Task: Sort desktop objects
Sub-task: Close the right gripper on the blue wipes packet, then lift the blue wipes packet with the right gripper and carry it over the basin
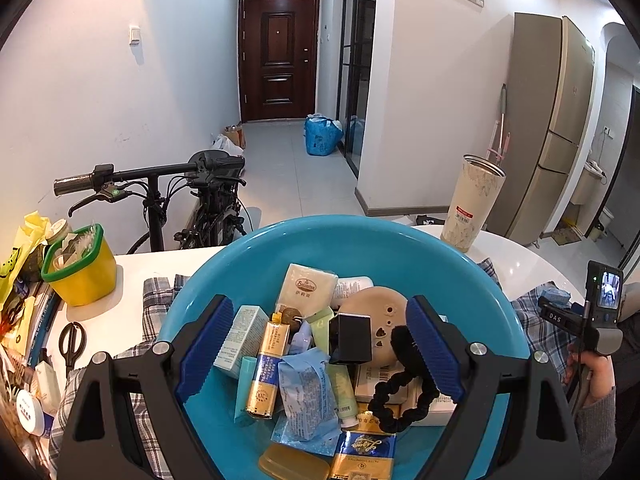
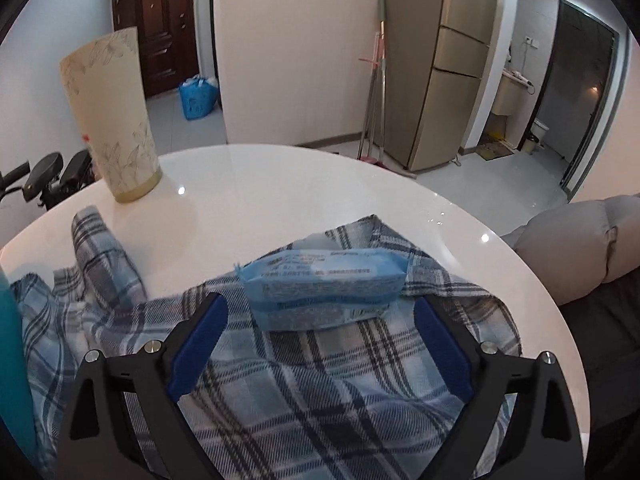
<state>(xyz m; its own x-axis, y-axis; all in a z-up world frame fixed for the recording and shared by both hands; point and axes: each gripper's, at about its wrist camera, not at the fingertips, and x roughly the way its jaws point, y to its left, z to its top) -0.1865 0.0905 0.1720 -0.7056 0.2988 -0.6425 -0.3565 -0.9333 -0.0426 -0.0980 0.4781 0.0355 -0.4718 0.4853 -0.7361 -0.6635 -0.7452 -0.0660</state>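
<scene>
Two grippers are in our hands, both with jaws spread wide and gripping nothing. We hold the left gripper (image 1: 320, 356) over a teal plastic basin (image 1: 224, 272) heaped with small items: a gold-and-blue tube (image 1: 267, 368), a light blue wipes packet (image 1: 306, 396), a black box (image 1: 354, 338), a beige round case (image 1: 378, 312), a black scrunchie (image 1: 402, 396) and a cream soap bar (image 1: 308, 288). The scrunchie lies just inside the right-hand pad, though we cannot tell whether they touch. The basin sits on a plaid cloth (image 1: 154, 312) on the white table (image 1: 132, 272); a yellow tub (image 1: 82, 268) and scissors (image 1: 72, 342) lie to its left, a floral tumbler (image 1: 474, 204) behind it. Our right gripper (image 2: 320, 344) points down at a blue packet (image 2: 320, 288) lying free on the plaid cloth (image 2: 320, 392), just ahead of its pads.
</scene>
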